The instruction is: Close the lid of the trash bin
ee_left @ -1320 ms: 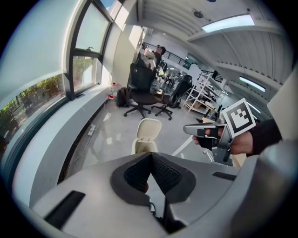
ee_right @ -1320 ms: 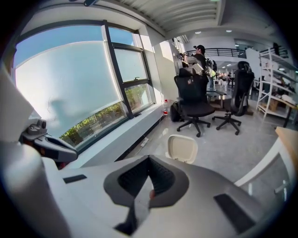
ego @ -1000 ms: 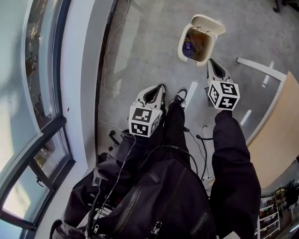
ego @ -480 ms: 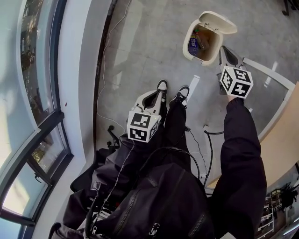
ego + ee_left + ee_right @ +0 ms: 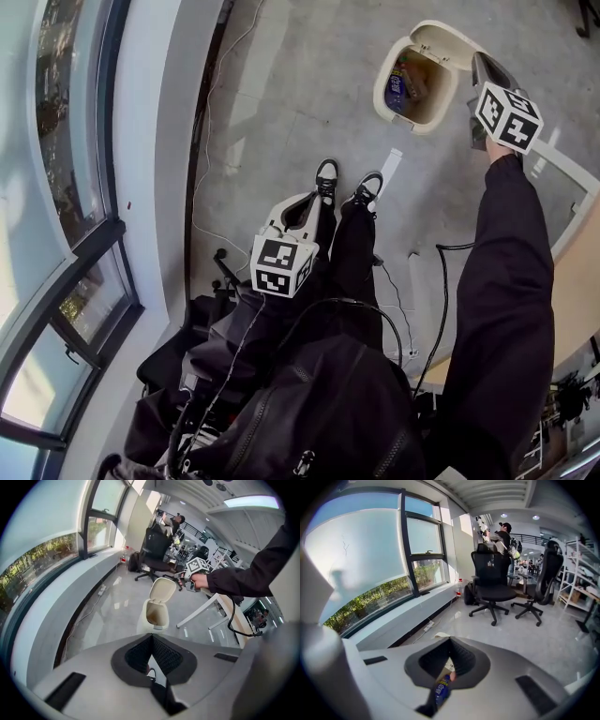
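The task is only beginning, because the trash bin (image 5: 383, 90) is standing on the grey floor (image 5: 281, 94) in front of the person's shoes (image 5: 326, 174) with its lid (image 5: 450, 39) tipped up and back, so the opening is fully showing. Inside the bin some rubbish is lying, among it a blue bottle (image 5: 439, 689), which the right gripper view is catching through the gap under its jaws. The right claw (image 5: 478, 61) is hovering just beside the raised lid, on its far right edge, with the jaws pressed together and pinching nothing; I cannot tell from these views if it is touching the lid or is a little apart from it. The left claw (image 5: 314, 202) is hanging low near the person's legs, well apart from the bin, and its jaws are also pressed together and empty. So nothing of the closing is done yet: I judge that the right claw is getting into place behind the lid, and what is left is to push the lid forward and down until it is lying flat on the rim.
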The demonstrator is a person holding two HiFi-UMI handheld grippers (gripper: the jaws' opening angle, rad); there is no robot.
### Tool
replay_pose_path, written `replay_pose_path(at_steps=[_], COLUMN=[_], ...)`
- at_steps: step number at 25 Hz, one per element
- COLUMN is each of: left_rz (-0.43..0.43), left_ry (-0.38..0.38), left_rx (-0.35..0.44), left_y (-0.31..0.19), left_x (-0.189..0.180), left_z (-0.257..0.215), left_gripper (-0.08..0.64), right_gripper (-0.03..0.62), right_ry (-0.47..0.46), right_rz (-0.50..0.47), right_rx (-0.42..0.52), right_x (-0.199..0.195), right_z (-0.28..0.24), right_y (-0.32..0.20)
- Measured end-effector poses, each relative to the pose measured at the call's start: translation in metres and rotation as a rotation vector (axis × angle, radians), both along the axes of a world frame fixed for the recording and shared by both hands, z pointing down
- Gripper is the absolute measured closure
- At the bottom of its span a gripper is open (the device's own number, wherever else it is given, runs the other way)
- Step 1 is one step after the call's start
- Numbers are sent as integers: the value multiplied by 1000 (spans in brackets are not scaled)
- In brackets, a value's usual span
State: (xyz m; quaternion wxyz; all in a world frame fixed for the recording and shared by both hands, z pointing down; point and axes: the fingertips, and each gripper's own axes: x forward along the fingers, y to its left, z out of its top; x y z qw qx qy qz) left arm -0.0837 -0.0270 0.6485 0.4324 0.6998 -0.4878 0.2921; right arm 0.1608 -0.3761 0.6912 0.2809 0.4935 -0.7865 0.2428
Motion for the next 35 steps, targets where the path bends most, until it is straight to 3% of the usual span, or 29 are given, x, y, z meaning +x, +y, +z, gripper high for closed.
replay_pose_path(at_steps=[6,12,14,16,25,29,35], left_rz=[-11,-26,-29,-32,-46,-54,-53], left_ry=[-2,-5,-4,-2,-2,-5,1], left_rx=[-7,-22,-27,-28,-33,-38,-35], left_y=[6,15,19,21,29,32,35], left_x=[-9,-19,-20,-20,-25,-29,-25], left_z=[3,7,9,10,12,15,15], left_gripper=[560,560,560,560,560,560,560], right_gripper=[588,588,585,524,451,446,436], right_ry=[18,60,72,114,445,499,505], right_rz=[28,-39,-107,-205,-576,-659,-727], right_rx=[-6,24,26,8,-151,-190,-209], right_x=[6,1,-5,-10,-6,-9,-13], right_z=[12,16,15,19,59,67,66], right_y=[-21,-40,-43,-42,-21,-16,7])
